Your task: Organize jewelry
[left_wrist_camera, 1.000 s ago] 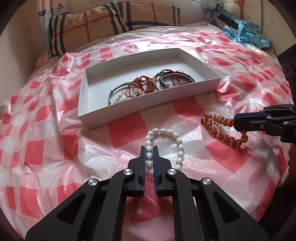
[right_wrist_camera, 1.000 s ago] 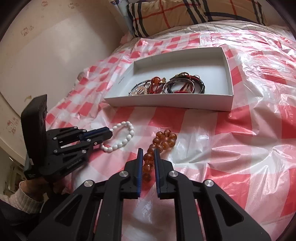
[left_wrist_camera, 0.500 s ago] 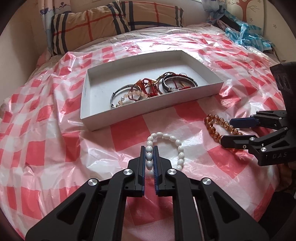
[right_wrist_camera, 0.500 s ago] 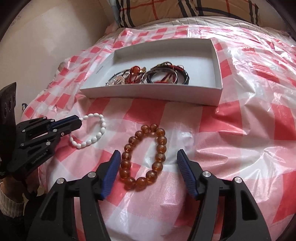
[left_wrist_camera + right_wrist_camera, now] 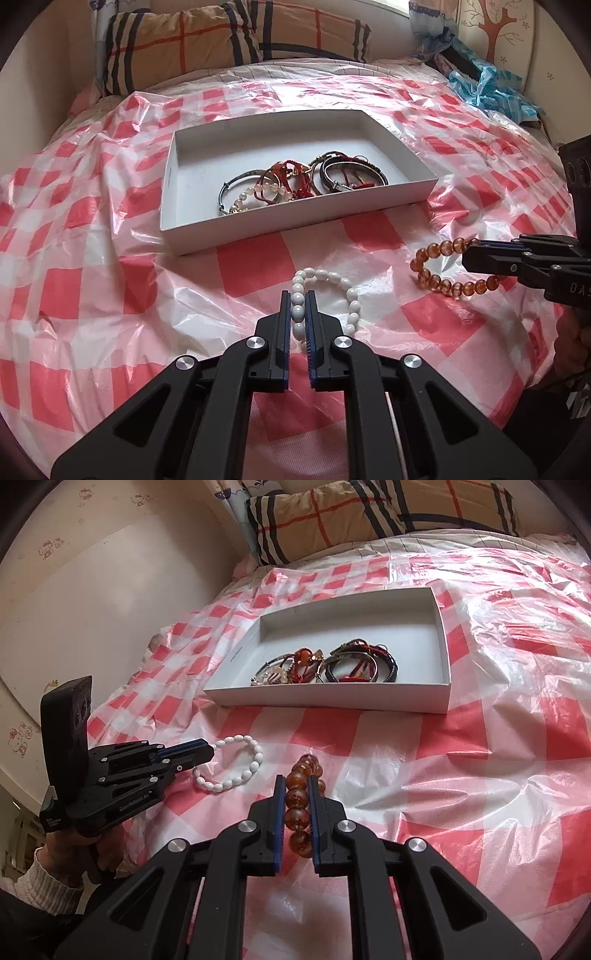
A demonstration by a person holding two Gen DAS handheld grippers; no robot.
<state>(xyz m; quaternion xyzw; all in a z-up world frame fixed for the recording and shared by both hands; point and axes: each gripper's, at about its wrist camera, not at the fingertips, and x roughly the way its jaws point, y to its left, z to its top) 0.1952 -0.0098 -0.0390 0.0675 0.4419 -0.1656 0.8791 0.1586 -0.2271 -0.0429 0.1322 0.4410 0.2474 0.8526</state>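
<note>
Both bracelets are gripped and ready to be carried to the box. The left tool [image 5: 298,306] is clamped narrow on the white bead bracelet [image 5: 325,295], which lies on the checkered sheet [image 5: 110,302] of the bed. The right tool [image 5: 297,794], its jaws having just been closing, pinches the amber bead bracelet [image 5: 299,801]. The white box [image 5: 295,225] sits at 12 o'clock with other bangles [image 5: 306,181] inside; next, I judge, each hand must lift over its near wall and release.

bracelets [image 5: 295,184] in box [image 5: 295,229], behind beaded bracelets [image 5: 325,295].
</note>
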